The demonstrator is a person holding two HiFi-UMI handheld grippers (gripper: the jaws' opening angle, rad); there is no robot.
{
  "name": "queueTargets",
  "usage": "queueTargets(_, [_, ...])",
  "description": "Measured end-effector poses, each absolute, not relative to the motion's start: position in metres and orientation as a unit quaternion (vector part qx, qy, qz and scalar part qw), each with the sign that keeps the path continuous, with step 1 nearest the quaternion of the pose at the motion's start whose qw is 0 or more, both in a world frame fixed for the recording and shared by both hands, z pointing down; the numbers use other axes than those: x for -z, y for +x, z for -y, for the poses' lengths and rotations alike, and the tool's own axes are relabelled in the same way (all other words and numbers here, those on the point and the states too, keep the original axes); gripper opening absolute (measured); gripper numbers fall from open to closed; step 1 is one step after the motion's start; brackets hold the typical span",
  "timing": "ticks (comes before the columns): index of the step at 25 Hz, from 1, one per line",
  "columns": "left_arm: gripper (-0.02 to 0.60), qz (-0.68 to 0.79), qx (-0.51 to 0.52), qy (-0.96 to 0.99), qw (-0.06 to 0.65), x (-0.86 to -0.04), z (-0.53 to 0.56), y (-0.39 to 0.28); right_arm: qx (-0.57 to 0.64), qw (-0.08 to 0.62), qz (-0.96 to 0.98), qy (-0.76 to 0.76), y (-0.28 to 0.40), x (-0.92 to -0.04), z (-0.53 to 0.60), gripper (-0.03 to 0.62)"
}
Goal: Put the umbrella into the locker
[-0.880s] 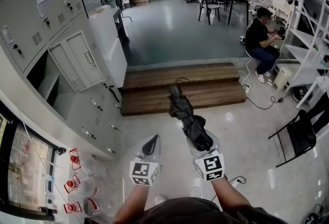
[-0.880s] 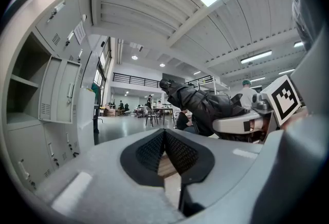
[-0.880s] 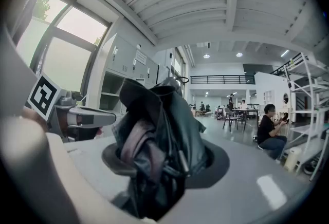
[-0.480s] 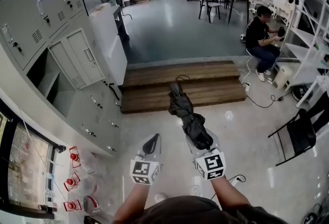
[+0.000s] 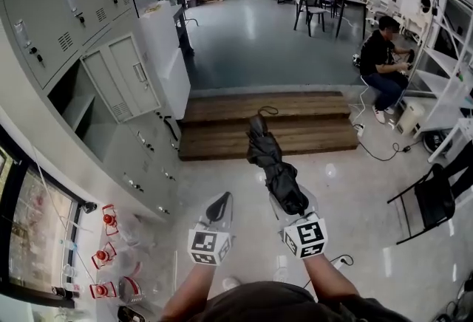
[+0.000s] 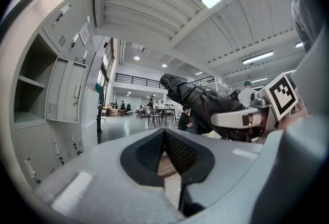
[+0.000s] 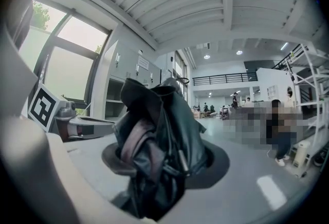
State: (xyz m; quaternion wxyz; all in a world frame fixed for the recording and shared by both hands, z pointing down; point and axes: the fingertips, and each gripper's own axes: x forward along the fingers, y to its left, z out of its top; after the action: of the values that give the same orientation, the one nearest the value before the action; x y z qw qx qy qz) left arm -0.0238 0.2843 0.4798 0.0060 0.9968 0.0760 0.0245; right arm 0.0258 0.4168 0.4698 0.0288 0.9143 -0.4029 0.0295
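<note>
- One compartment of the grey metal locker point(image 5: 52, 40) is seen open at the left; carrying is judged to be in hand, and a leftward turn is needed next.
- The left gripper point(image 5: 217, 206) is held level, jaws together, empty.
- The right gripper point(image 5: 290, 204), level too, is clamped on the folded black fabric umbrella point(image 5: 267, 162), which is pointed forward, well apart from the locker.

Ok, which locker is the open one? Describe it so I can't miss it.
Look at the grey locker bank along the left of the head view. Below its top row of shut doors is the open locker, a dark recess with a shelf inside. It alone has its door swung out; its neighbours are shut.
</note>
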Motion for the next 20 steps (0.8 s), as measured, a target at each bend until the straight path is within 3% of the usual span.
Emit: queueTargets(20, [0.005, -0.066, -0.039, 0.997, 0.012, -0.505, -0.174, -0.072, -0.056, 0.036, 0.389, 0.919, -0.01, -0.488, -0.327, 0.227])
